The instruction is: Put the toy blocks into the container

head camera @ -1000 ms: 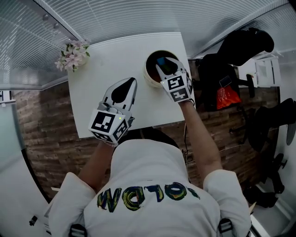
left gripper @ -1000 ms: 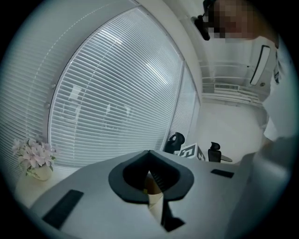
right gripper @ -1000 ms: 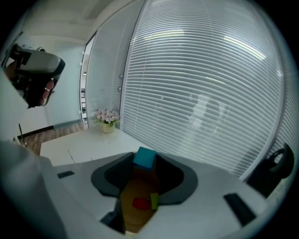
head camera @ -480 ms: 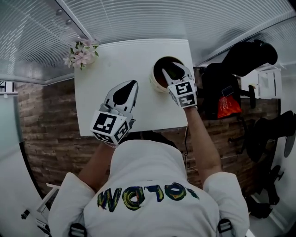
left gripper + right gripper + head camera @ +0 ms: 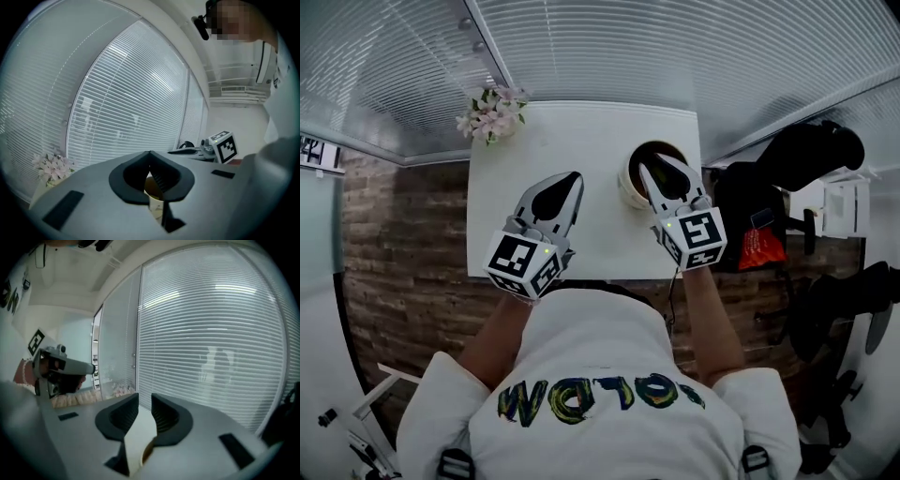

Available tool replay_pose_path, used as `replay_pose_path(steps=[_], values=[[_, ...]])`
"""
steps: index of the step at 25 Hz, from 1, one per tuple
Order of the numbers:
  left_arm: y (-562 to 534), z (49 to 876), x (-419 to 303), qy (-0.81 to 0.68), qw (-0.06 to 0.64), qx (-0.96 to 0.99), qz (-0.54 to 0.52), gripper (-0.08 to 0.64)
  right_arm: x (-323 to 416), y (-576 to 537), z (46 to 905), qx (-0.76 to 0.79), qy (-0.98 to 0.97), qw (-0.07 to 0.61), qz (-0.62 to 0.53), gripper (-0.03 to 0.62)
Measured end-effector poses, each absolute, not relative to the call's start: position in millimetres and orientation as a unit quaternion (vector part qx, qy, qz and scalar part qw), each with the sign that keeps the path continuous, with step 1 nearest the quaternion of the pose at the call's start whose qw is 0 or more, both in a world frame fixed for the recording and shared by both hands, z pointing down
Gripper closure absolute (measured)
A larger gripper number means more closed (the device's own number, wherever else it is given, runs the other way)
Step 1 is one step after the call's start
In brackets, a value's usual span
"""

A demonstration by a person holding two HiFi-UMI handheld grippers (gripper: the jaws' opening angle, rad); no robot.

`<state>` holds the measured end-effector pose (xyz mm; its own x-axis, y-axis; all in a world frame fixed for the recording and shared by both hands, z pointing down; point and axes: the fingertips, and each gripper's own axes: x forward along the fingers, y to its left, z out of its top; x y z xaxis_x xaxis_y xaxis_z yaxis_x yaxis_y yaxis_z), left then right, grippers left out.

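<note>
Right claw (image 5: 661,173) (image 5: 145,401): jaws narrowly apart and closing, nothing between them, tips over the container's mouth.
Left claw (image 5: 571,178) (image 5: 150,154): jaws pressed together, empty, above the table (image 5: 600,131).
Container (image 5: 628,184): directly beneath right claw; upright, mouth up; round, no long axis.
Count: one container, two claws; blocks not discernible.

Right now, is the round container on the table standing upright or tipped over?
Upright. In the head view the container sits on the white table with its round open mouth facing straight up at the camera.
</note>
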<state>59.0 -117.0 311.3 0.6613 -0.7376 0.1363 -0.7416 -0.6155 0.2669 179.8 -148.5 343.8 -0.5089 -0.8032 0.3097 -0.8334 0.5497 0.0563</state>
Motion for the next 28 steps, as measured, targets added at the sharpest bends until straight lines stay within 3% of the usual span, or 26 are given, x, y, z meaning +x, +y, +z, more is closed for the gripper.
replay_pose_path(steps=[12, 28], values=[[-97, 245, 27, -0.431, 0.116, 0.894, -0.034, 0.549, 145, -100, 237, 0.443, -0.892, 0.090, 0.014, 0.546], [-69, 201, 21, -0.427, 0.077, 0.900, -0.048, 0.549, 130, -49, 200, 0.427, -0.901, 0.077, 0.014, 0.584]])
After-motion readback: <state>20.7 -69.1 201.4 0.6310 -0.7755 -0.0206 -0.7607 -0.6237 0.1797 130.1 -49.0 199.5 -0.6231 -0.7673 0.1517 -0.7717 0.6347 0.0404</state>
